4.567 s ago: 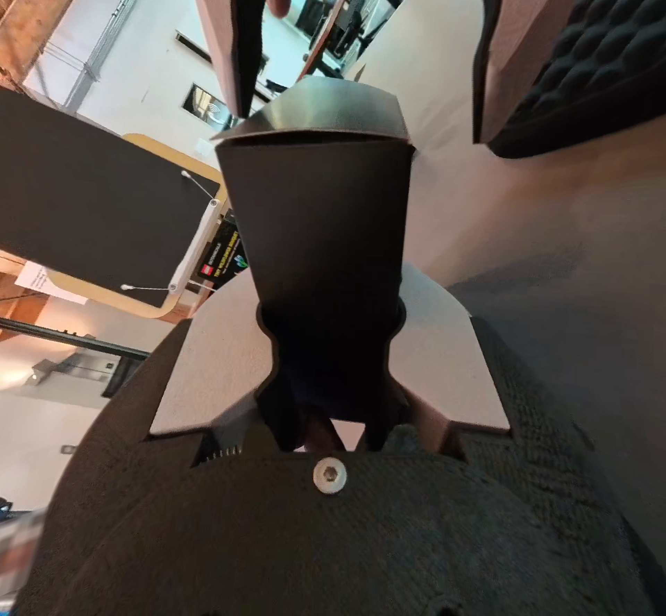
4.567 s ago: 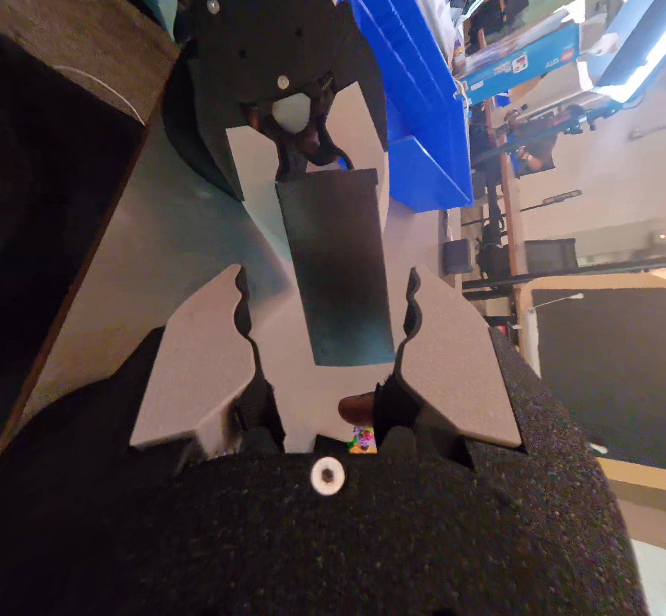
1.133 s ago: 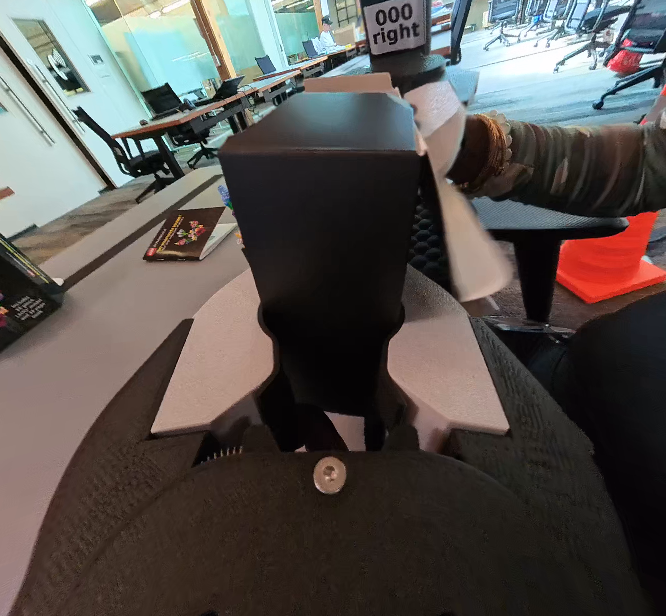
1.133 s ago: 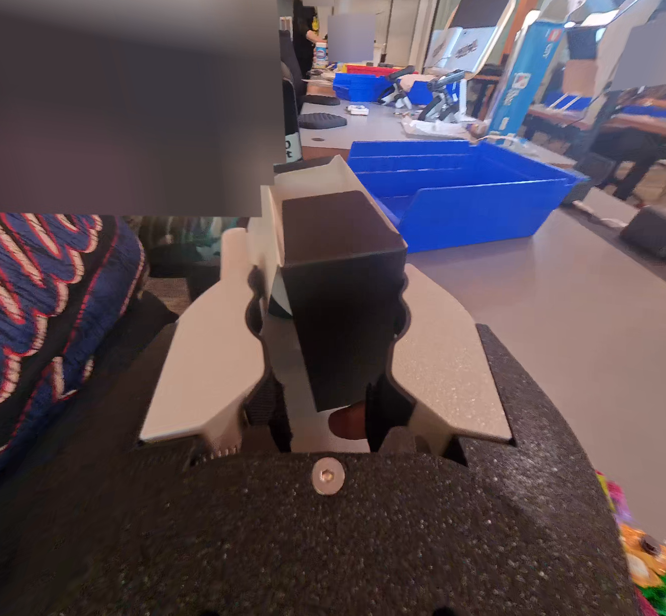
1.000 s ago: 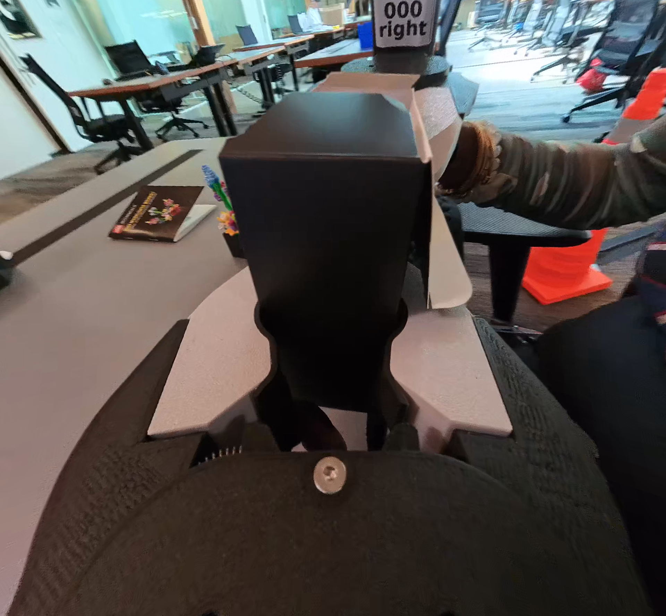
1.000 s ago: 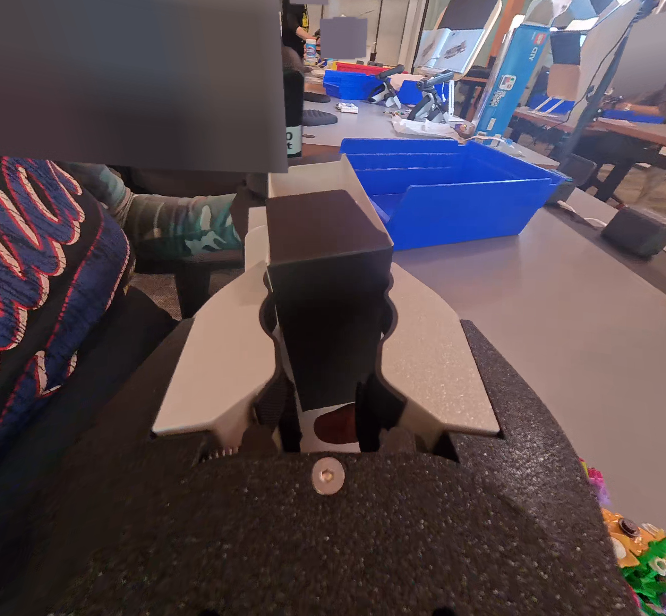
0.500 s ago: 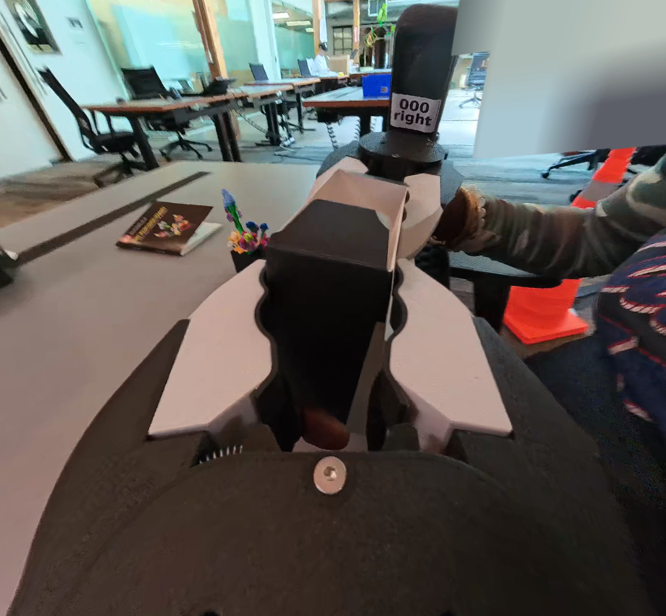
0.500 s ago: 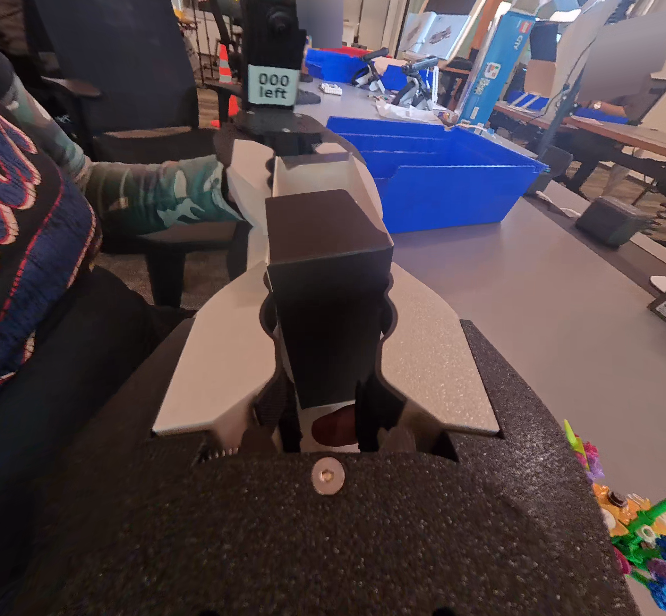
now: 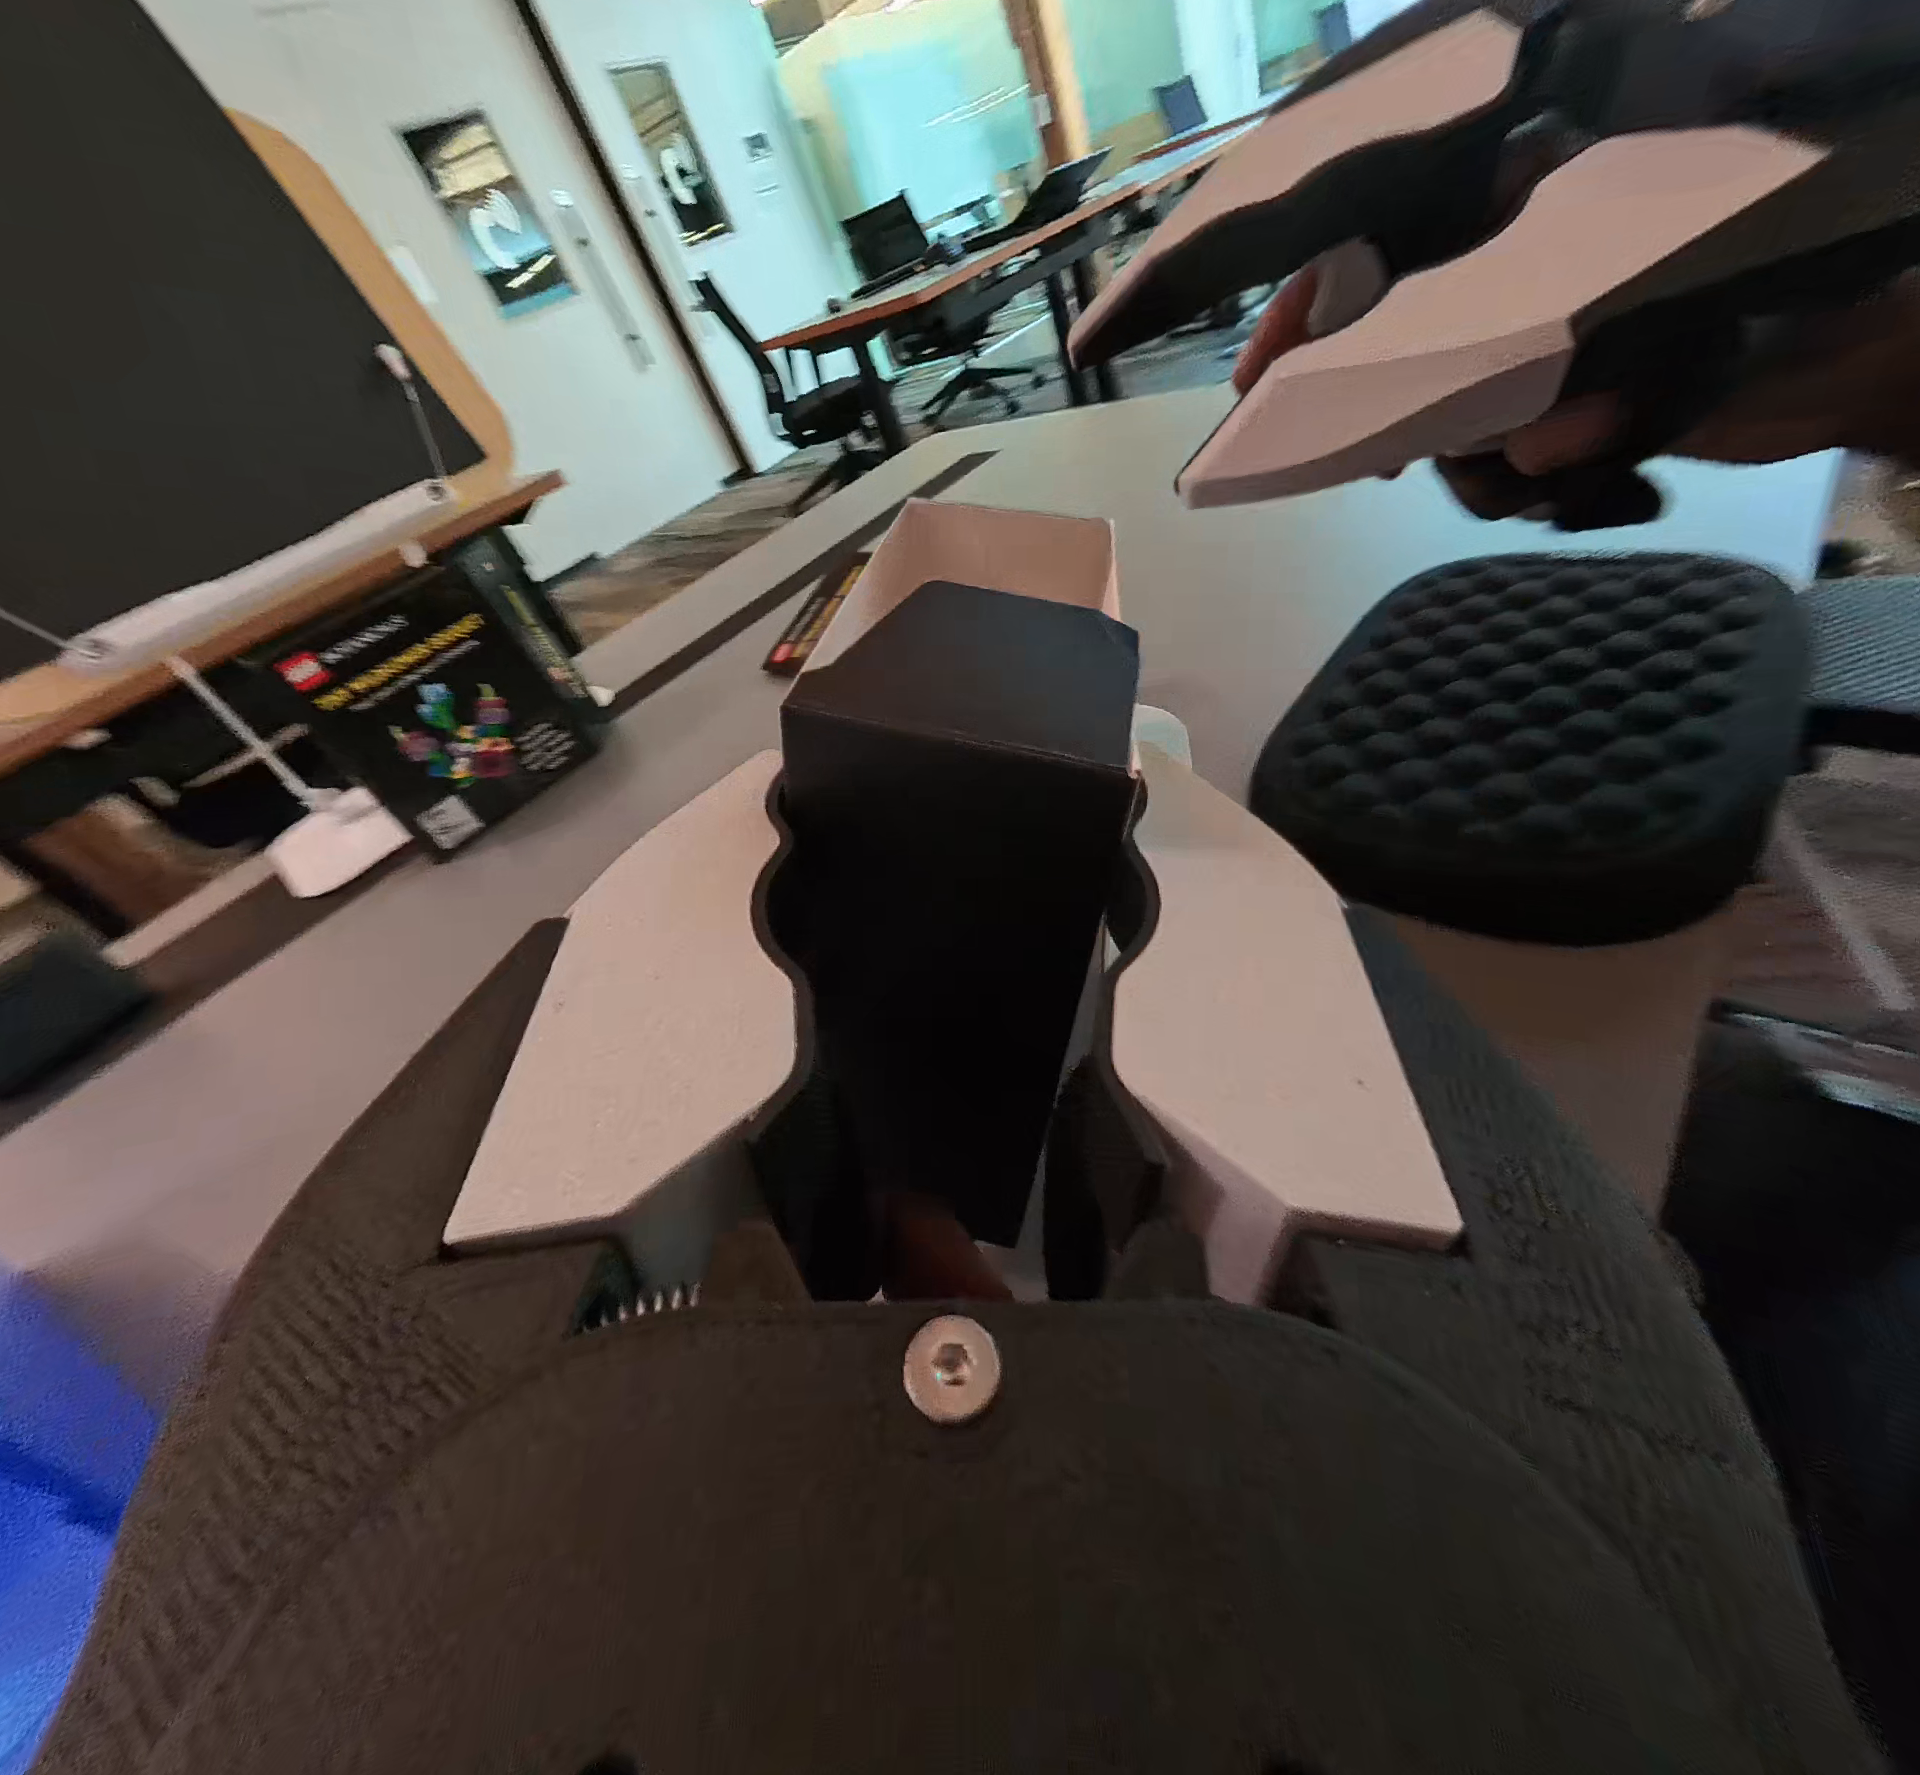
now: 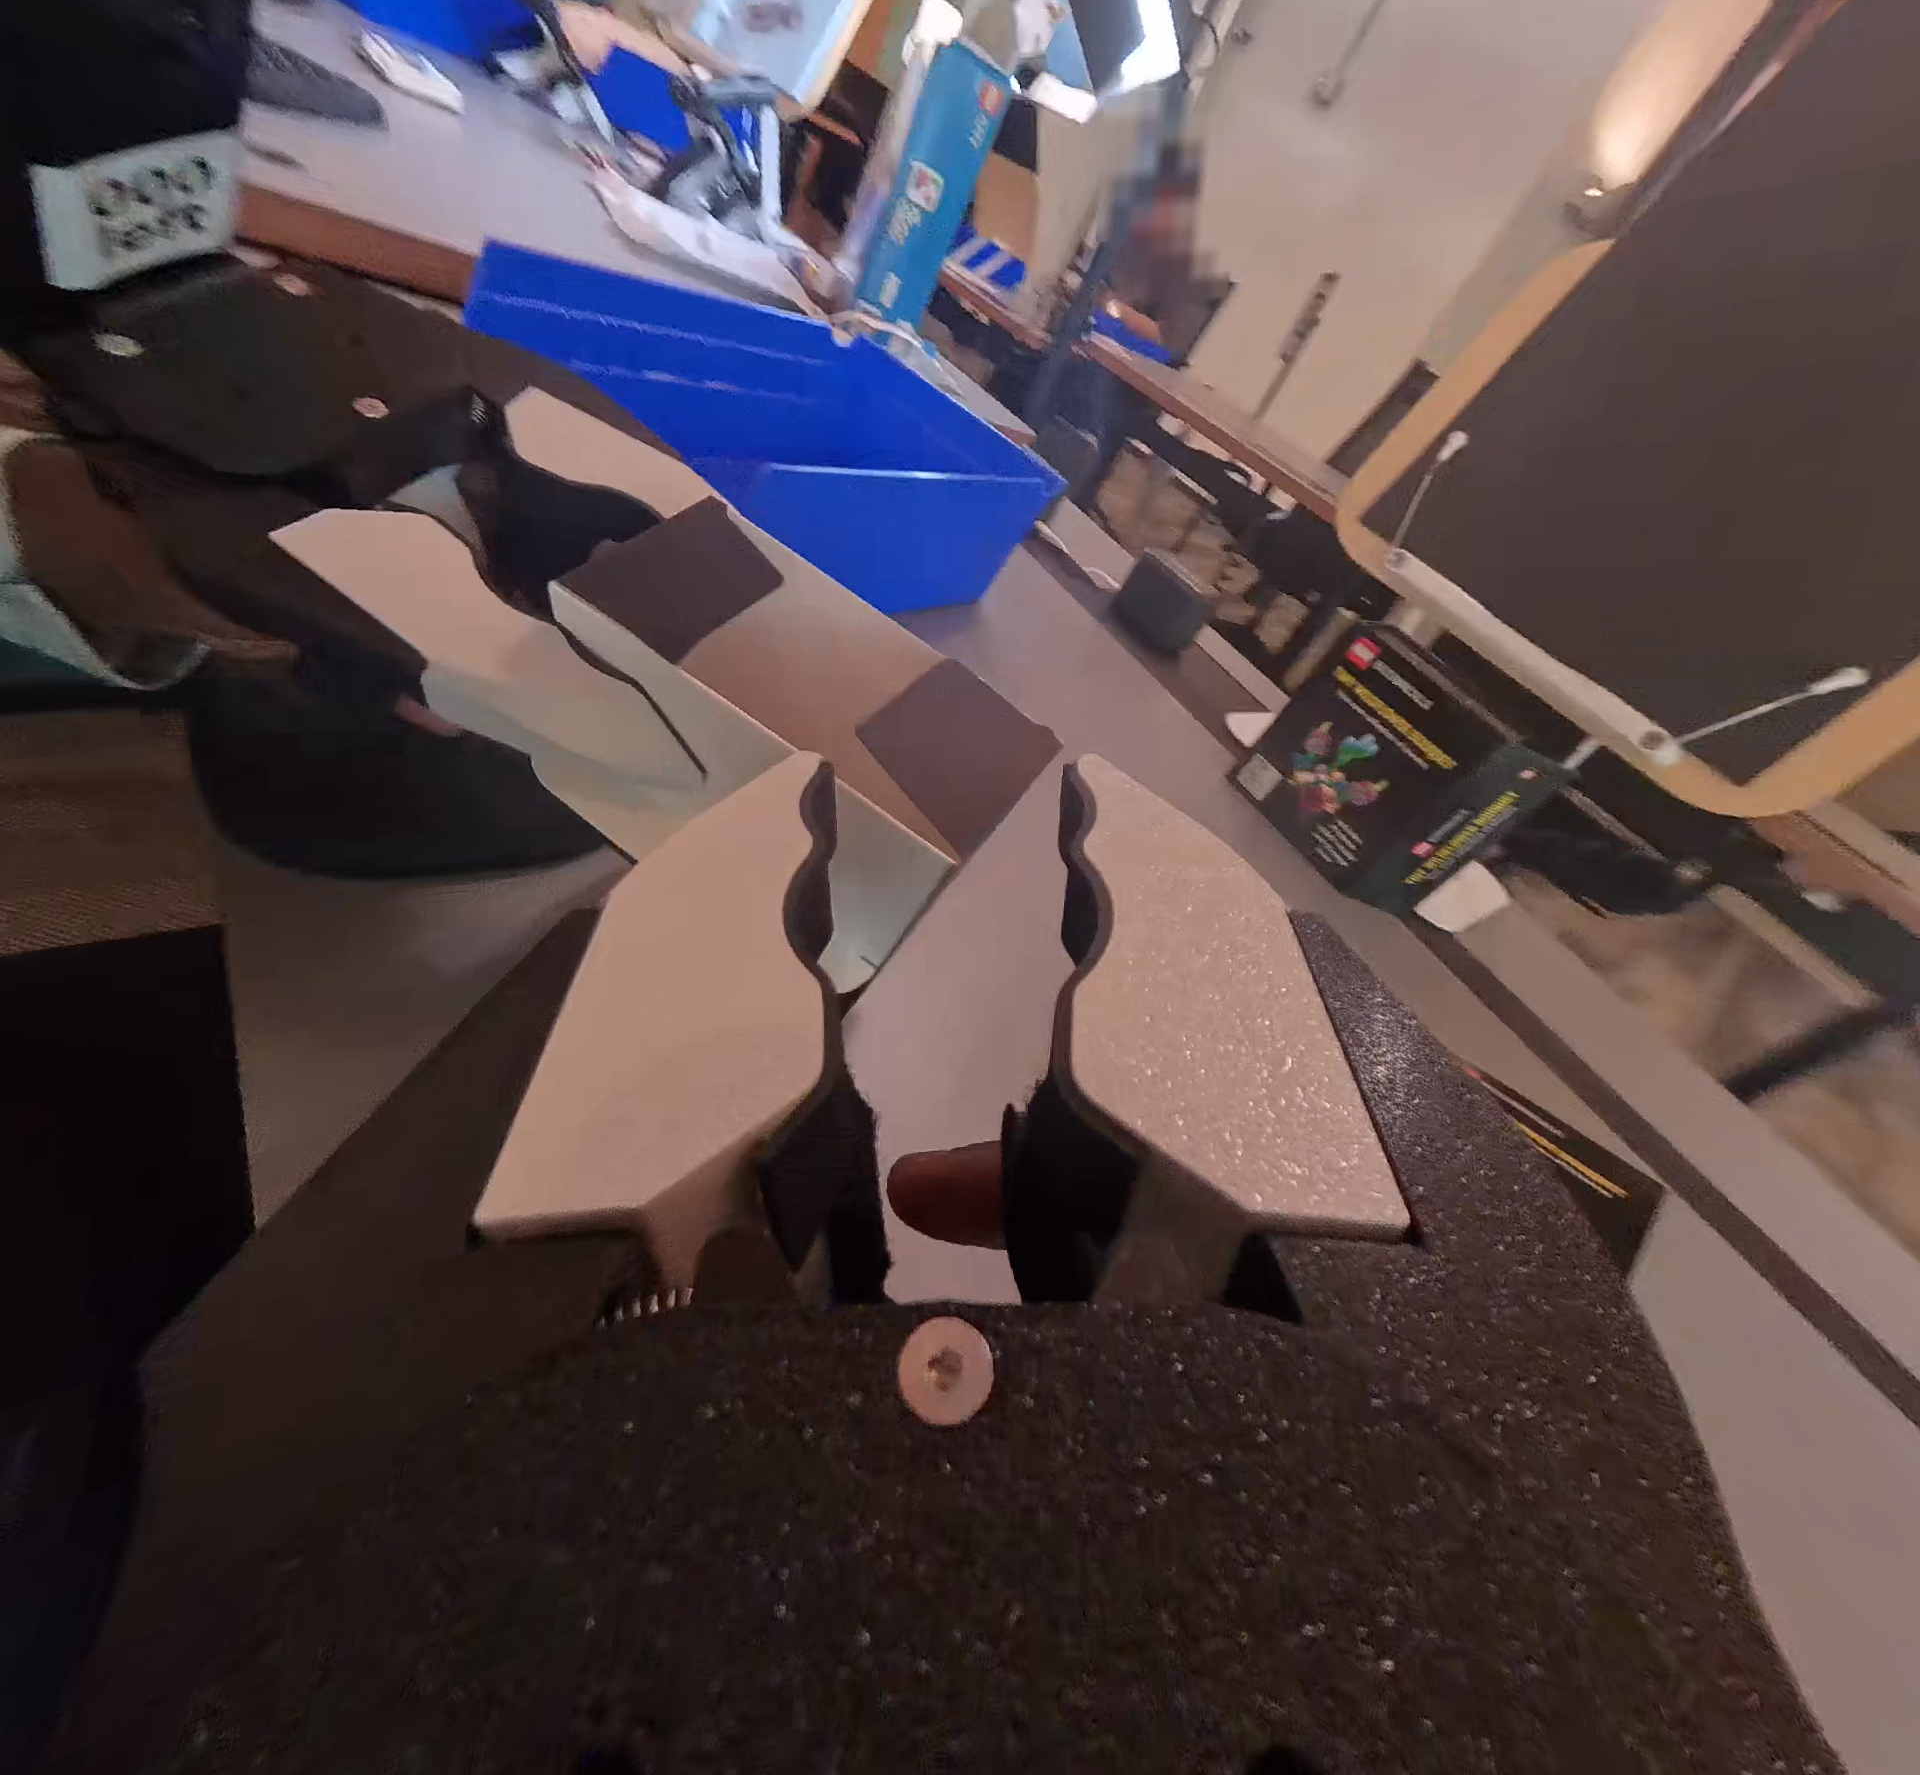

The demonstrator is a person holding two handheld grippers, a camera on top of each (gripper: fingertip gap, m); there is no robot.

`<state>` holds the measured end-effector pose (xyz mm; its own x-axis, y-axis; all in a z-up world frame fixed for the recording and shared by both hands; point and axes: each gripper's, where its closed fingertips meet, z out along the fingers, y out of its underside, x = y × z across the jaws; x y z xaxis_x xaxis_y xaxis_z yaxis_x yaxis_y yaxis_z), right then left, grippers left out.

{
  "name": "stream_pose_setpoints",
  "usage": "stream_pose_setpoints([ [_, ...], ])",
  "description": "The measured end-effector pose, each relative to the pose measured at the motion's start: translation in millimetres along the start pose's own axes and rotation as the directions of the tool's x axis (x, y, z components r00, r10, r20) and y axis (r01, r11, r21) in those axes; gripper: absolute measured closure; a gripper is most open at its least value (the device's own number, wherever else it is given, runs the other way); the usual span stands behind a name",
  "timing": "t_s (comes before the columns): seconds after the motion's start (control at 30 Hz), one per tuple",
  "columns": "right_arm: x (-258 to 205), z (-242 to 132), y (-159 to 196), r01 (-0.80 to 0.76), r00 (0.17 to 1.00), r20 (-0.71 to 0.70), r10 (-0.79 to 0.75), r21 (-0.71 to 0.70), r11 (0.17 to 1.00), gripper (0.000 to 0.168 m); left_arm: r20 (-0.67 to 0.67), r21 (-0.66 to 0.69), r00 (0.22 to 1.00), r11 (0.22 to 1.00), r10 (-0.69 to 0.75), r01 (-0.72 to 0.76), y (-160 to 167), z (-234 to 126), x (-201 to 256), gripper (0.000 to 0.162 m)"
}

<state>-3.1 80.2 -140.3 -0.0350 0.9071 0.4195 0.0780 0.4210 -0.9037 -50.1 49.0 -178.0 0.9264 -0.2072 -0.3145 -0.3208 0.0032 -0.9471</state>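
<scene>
Black card box (image 9: 951, 878), white inside, end flap up, sits pinched between my left tongs (image 9: 954, 884), held out over the grey table (image 9: 1299, 582). My right tongs (image 10: 943, 878) are spread and hold nothing; the box shows just beyond their tips, not touching. Judgement: keep the left squeeze light so the card walls don't buckle, hold the box level, and bring the right tips onto a flap edge squarely. Blue bin (image 10: 831, 478) stands well apart.

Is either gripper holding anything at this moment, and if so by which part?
The left gripper is shut on the black box, clamped across its side walls near the closed end; its open flap end points away. The right gripper is open and holds nothing.
</scene>
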Motion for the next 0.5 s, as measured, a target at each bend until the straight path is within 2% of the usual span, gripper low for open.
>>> stream_pose_setpoints([
  [0.13,1.7,6.0,-1.8,-0.026,0.988,-0.153,0.016,-0.063,0.998,0.13,0.115,-0.062,0.976,0.982,0.185,-0.178,-0.7,2.7,0.7,0.105],
  [0.27,-1.1,13.4,7.2,-0.039,0.984,-0.178,0.018,-0.118,0.992,0.133,0.155,-0.117,0.932,0.943,0.328,-0.312,-1.8,4.5,5.3,0.105],
  [0.4,2.3,15.5,17.5,-0.048,0.982,-0.187,0.018,-0.158,0.986,0.141,0.142,-0.102,0.927,0.936,0.348,-0.336,-2.4,5.2,11.2,0.106],
  [0.5,12.5,4.6,9.0,-0.153,0.977,-0.16,0.139,-0.081,0.985,0.158,0.093,-0.06,0.967,0.97,0.239,-0.234,0.4,3.7,11.0,0.105],
])
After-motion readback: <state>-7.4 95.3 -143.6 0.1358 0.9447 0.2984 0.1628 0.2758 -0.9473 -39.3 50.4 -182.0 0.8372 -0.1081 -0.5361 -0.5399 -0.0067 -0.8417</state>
